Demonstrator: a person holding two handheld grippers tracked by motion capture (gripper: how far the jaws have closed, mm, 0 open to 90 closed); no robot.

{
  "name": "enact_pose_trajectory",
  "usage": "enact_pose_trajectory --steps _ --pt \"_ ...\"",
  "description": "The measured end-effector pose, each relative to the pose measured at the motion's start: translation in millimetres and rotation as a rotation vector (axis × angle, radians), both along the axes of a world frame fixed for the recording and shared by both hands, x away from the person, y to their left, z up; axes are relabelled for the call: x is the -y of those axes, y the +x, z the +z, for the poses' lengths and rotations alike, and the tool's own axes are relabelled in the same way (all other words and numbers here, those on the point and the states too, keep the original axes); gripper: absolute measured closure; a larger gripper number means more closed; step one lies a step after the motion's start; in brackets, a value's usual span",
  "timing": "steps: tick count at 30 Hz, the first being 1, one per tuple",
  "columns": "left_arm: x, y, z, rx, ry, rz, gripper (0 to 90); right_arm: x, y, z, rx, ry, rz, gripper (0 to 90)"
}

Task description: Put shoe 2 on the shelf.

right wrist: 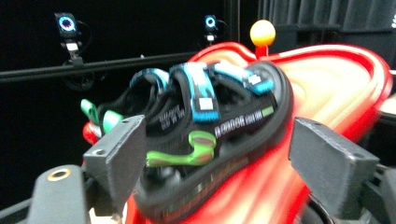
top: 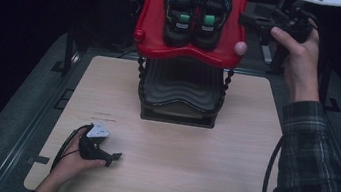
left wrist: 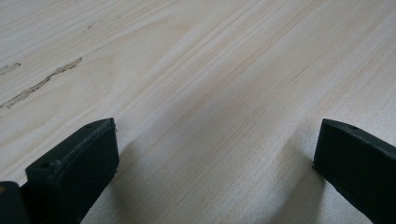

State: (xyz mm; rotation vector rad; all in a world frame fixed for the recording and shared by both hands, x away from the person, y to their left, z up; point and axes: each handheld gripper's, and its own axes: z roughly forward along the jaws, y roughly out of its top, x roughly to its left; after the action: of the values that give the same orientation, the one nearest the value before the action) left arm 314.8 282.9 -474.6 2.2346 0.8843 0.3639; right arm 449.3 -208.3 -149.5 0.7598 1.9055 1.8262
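Two sandals [top: 197, 11] on red tray [top: 147, 32]; right hand-held gripper [top: 249, 21] wide beside them.

The left tool [top: 100, 149] is black, with a grey three-cornered plate on top and a black cable looping from its rear. Its two jaws are matte black blocks, each with a small screw hole. The right tool [top: 264, 23] is black too, trailing a long black cable. The right forearm wears a dark plaid sleeve [top: 313, 161].
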Motion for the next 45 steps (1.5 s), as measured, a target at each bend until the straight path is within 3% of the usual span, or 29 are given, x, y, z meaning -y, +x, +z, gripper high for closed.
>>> enact_pose_trajectory --steps 11,22,35,45 --pt "0.1 0.0 0.0 0.0 -0.001 0.001 0.0 19.0 -33.6 -28.7 -0.018 -0.007 -0.032 18.3" --pt "-0.1 -0.1 0.4 -0.004 0.003 -0.001 0.0 28.6 -66.2 -72.0 -0.064 -0.033 -0.029 18.5" --pt "0.2 -0.2 0.2 -0.001 -0.001 0.004 0.0 38.6 -98.8 -138.9 -0.143 -0.076 -0.032 18.7" --pt "0.2 -0.7 0.2 -0.001 0.0 0.003 0.0 44.7 -117.5 -200.9 -0.242 -0.098 -0.061 18.9"
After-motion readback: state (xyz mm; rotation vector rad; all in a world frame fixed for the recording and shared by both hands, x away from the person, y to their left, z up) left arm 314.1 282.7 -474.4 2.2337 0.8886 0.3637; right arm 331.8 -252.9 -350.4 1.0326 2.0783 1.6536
